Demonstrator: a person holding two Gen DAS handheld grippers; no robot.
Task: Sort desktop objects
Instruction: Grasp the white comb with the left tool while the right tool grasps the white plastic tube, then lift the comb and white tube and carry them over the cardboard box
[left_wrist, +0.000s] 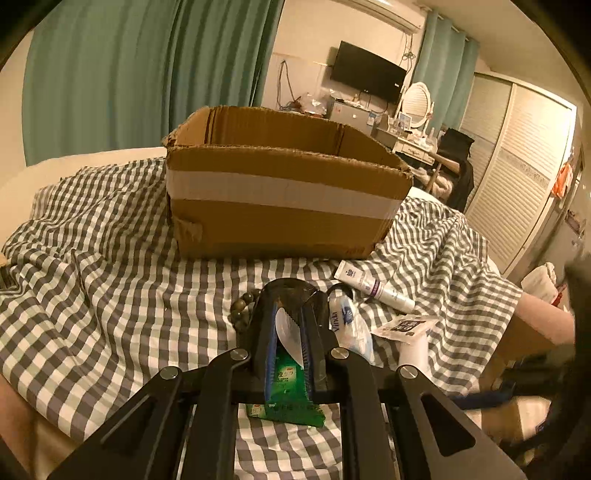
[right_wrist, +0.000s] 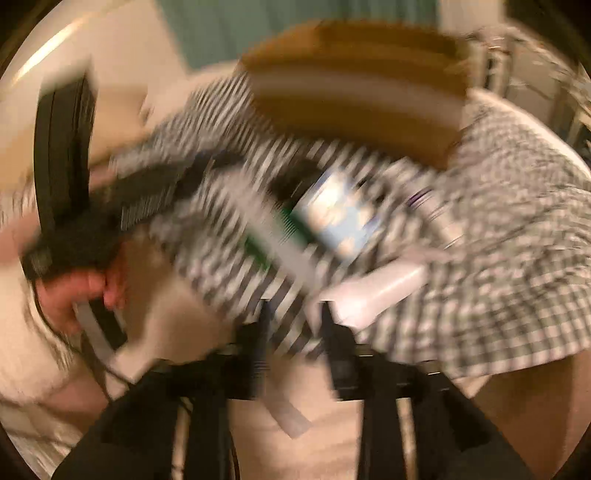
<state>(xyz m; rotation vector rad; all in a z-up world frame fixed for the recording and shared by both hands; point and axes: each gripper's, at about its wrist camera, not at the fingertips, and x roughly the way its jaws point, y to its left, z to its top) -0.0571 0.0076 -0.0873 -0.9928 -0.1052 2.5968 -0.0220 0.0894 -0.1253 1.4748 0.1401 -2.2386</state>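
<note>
Left gripper (left_wrist: 291, 332) fingers pinch a white plastic knife (left_wrist: 290, 338) beside a "Vinda" tissue pack (left_wrist: 349, 325); right gripper (right_wrist: 295, 332) fingers stand apart.

Green packet (left_wrist: 286, 380) pinched upright; tissue pack (left_wrist: 349, 325), tube (left_wrist: 373, 284) beside.

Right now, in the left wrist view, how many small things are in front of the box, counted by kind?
Green packet with a white plastic piece, in the left claw: 1
Bead bracelet: 1
Tissue pack: 1
White tube: 1
Small printed sachet: 1
White bottle under the sachet: 1
Total: 6
</note>
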